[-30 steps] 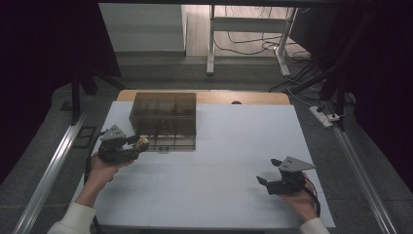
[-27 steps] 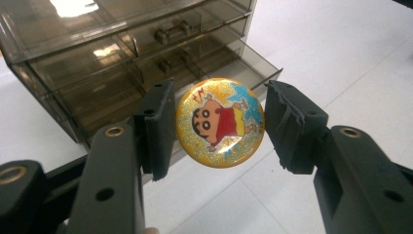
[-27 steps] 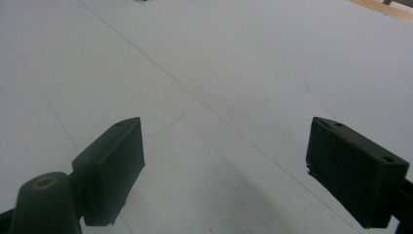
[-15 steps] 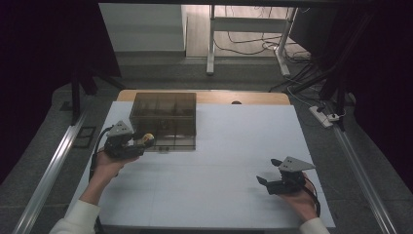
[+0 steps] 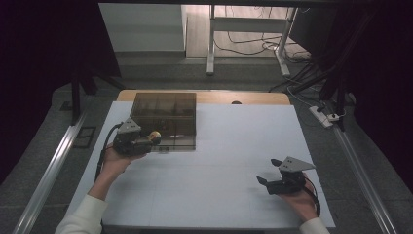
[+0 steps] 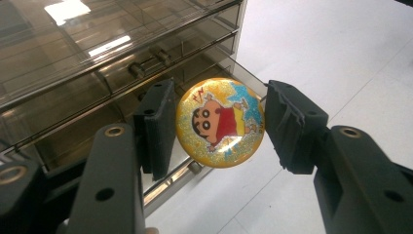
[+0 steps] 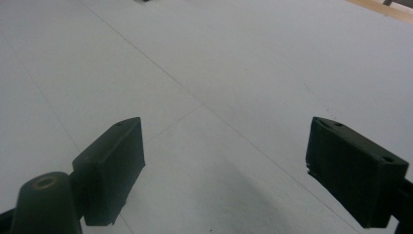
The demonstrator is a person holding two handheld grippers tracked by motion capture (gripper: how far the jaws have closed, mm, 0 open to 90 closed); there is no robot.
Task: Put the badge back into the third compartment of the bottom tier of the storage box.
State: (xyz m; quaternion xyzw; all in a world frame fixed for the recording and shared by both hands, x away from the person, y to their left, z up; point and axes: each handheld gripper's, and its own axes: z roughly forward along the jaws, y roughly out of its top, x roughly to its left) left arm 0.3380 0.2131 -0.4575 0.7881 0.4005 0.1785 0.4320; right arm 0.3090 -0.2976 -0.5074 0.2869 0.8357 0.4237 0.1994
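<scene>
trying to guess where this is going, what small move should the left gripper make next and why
Probably ease forward to the drawer unit. The left gripper holds the round cartoon badge just in front of its smoky drawers, which look shut, while the right gripper rests open, far off.

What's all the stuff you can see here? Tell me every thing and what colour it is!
Badge: one, round, glittery yellow with a cartoon boy, between the left gripper's jaws.
Drawer box: one, smoky see-through, at the far left of the table.
Table: one, white top with a wooden far edge.
Power strip: one, white, on the floor at the right.
Left gripper: one, black, shut on the badge beside the box.
Right gripper: one, black, open over bare table.
</scene>
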